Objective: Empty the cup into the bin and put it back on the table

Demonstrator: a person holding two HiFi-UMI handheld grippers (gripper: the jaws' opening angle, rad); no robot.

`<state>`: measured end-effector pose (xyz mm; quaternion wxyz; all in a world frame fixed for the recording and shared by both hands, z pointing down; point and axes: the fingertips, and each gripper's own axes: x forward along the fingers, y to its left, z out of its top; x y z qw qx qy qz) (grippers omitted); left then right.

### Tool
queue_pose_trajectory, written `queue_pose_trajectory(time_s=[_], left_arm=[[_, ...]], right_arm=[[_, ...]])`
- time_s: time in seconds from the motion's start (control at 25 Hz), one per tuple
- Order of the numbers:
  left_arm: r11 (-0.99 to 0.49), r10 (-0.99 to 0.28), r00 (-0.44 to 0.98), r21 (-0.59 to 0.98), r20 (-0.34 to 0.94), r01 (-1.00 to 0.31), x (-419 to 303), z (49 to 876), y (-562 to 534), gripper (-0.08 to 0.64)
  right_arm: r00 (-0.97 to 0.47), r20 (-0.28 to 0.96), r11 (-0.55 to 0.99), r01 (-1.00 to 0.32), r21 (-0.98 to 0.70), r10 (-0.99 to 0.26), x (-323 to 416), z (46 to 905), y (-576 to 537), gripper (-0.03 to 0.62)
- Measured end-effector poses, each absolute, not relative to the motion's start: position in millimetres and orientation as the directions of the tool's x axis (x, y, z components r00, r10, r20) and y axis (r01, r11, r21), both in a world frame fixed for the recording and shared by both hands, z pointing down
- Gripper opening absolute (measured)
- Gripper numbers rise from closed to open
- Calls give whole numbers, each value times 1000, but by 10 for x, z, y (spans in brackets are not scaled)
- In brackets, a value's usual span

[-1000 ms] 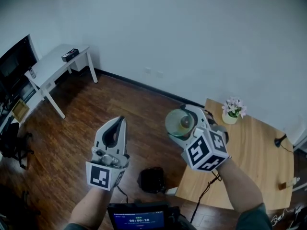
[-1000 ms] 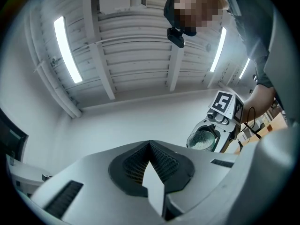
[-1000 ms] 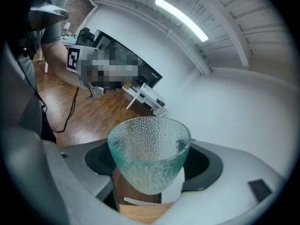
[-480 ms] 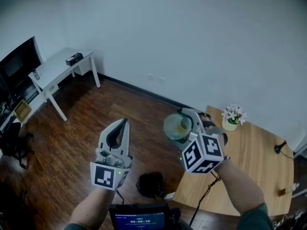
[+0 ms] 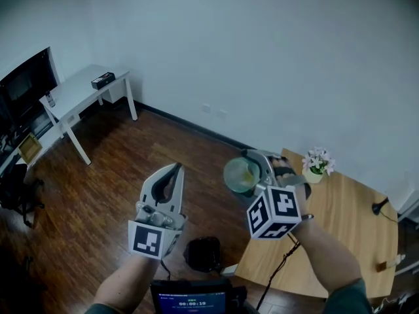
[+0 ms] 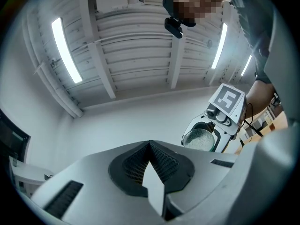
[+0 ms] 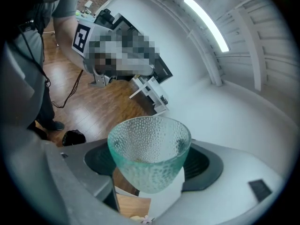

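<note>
Step in hand: carrying the cup [image 5: 241,174] off the table [image 5: 340,241] toward the bin; emptying not yet done, by the look of it.
Cup: pebbled, green-tinted glass, clamped in the right gripper [image 5: 255,171]; held in the air over the floor [image 5: 105,175], just off the table's near-left edge, mouth turned up toward the head camera.
Cup contents: a small yellowish patch low inside in the head view; only a faint brownish trace near the bottom in the right gripper view [image 7: 149,149]; too little shown to name it.
Right gripper: jaws spread wide and pressed against the cup's sides, bowl seated between the pads [image 7: 206,165].
Left gripper: [image 5: 175,170] jaws closed together, nothing between them [image 6: 150,149]; held up beside the right one, well apart from the cup.
Bin: not identifiable in any view; a dark object [image 5: 205,254] lies on the floor below and between the grippers, cannot tell whether that is it.
Table: wooden top, mostly bare, with a small flower pot [image 5: 317,161] near its far-left corner.
Flower pot: pale blossoms inside; no part in the task.
Next move: locating the bin, bringing the cup over its opening, then rolling the wrist until the mouth points down; firm grip needed, since smooth tapered glass could slip once inverted.
</note>
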<state>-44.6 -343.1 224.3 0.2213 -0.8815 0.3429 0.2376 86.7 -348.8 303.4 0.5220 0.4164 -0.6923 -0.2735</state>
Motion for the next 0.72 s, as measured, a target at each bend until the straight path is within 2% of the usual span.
queue_pose_trajectory(time_s=[0.44,0.72], left_arm=[[-667,-497,665,-245,-558,-704,-451,2318,-3365,0],[-664,-497,669,-254,-553,-703,-468,2345,-3341,2]], right_arm=[[-53,498,496,-217,841,-866,824,3025,-3429,394],[-21,495,493,-124,861,-869,788,3052,-3427,394]])
